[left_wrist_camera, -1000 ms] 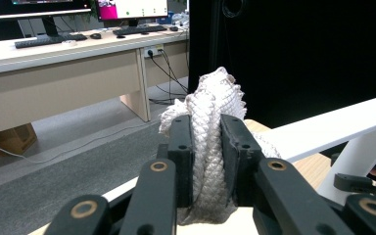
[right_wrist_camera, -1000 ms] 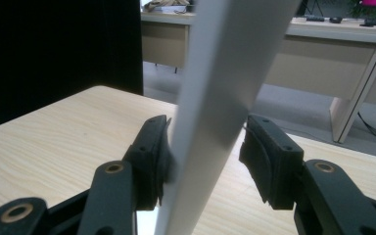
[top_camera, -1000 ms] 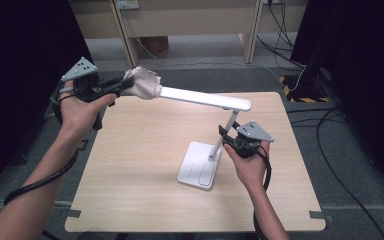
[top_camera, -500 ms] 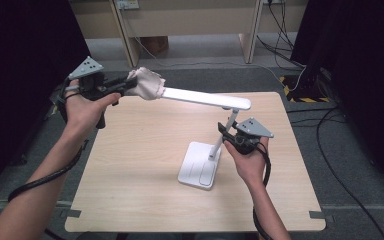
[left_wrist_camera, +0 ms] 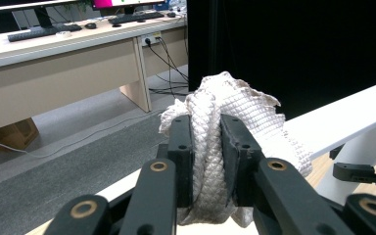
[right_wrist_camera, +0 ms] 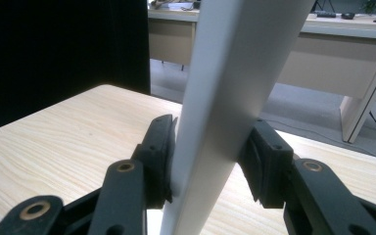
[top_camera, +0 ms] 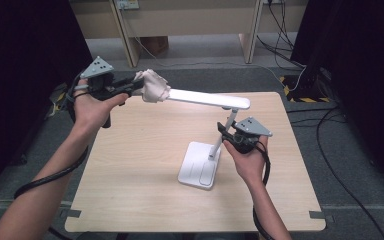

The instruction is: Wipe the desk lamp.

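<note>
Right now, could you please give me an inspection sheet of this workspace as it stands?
Surface: light wooden table, bare apart from the lamp.
Job's things: white desk lamp standing on its flat base, light bar reaching left; white cloth bunched against the bar's left end.
Clutter: nothing seen on the table.
Grippers: left gripper shut on the cloth; right gripper has just been closing around the lamp's upright stem, pads against its sides.
Cables: one trails from each gripper; loose leads on the floor at the right.
Surroundings: grey carpet, wooden desks behind, dark curtains either side.
</note>
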A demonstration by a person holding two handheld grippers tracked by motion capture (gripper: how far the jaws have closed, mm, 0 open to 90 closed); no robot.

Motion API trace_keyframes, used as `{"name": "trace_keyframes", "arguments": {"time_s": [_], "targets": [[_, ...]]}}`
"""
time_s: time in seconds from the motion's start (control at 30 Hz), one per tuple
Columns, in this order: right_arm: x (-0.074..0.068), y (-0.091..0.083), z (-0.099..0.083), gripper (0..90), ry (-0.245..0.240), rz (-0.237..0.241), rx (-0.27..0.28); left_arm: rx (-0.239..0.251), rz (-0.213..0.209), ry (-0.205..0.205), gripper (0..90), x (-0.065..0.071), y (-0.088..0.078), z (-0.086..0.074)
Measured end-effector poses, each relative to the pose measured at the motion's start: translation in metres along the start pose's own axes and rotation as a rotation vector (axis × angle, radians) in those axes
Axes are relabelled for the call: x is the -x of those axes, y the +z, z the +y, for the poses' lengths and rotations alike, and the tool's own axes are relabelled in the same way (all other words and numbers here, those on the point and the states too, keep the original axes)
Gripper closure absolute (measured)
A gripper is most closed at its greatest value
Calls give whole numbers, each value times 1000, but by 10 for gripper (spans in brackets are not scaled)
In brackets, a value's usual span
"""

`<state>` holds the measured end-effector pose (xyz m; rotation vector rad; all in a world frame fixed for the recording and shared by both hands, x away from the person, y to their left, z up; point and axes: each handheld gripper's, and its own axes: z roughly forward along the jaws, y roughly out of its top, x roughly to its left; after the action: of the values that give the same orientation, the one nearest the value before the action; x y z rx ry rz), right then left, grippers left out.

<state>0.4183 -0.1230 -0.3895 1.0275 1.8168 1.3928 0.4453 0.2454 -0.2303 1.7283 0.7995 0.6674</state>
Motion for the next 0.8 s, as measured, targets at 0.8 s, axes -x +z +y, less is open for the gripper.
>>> {"name": "trace_keyframes", "arguments": {"time_s": [0.8], "targets": [[0,1,-1,580,-1,-4,-5,-18,10,6,760,17,13,4]]}}
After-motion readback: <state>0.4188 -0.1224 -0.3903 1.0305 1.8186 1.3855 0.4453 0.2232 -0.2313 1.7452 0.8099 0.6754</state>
